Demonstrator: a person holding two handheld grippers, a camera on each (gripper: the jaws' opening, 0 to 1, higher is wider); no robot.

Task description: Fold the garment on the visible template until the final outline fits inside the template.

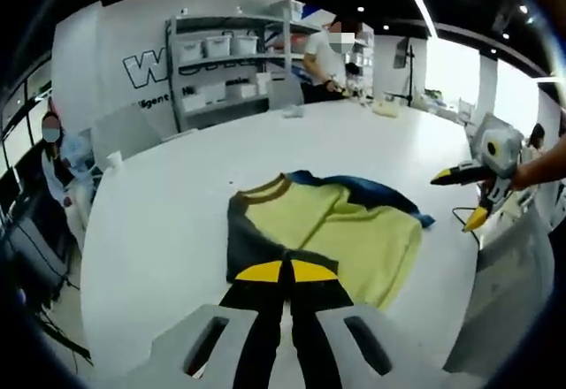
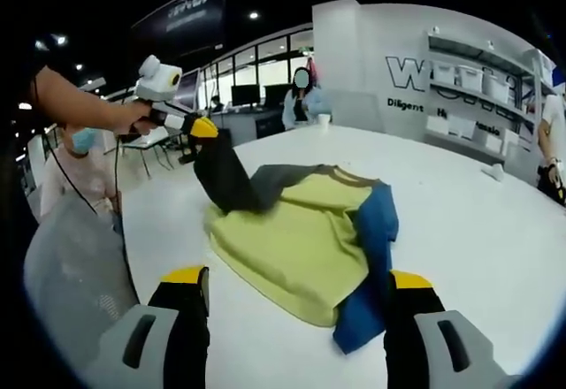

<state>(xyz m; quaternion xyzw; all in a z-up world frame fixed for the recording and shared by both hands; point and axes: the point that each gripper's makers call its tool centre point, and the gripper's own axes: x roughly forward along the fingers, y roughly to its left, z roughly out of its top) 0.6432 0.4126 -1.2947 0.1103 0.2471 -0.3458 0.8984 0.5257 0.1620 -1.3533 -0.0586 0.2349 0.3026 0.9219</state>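
The left gripper (image 2: 202, 129) was lifted above the tabletop (image 2: 495, 230), its yellow-tipped jaws clenched on the dark grey sleeve (image 2: 225, 177) of the garment (image 2: 296, 243); the sleeve rose in a taut strip from the body of the cloth to the jaw tips. In the left gripper view the same jaws (image 1: 285, 271) met over the dark cloth at the near edge of the garment (image 1: 354, 234).

The garment lay roughly mid-tabletop, already partly gathered: a yellow-green front panel, a tan collar (image 2: 340, 174), and a blue sleeve (image 2: 376, 230) folded along its far side. No template outline could be made out beneath it.

The right gripper (image 2: 296, 287) hovered low at the garment's near edge with its jaws released and spread wide, the yellow hem and the blue sleeve end lying between them. Seen from the left gripper view, it (image 1: 464, 194) was held off to the side.

Judging by its drape, the cloth was light, soft and limp; it would sag and slide rather than hold a crease. The likely best holds were pinches at seams, cuffs or hem corners, taking all layers at once.

Onlookers stood near the shelving (image 1: 221, 62).
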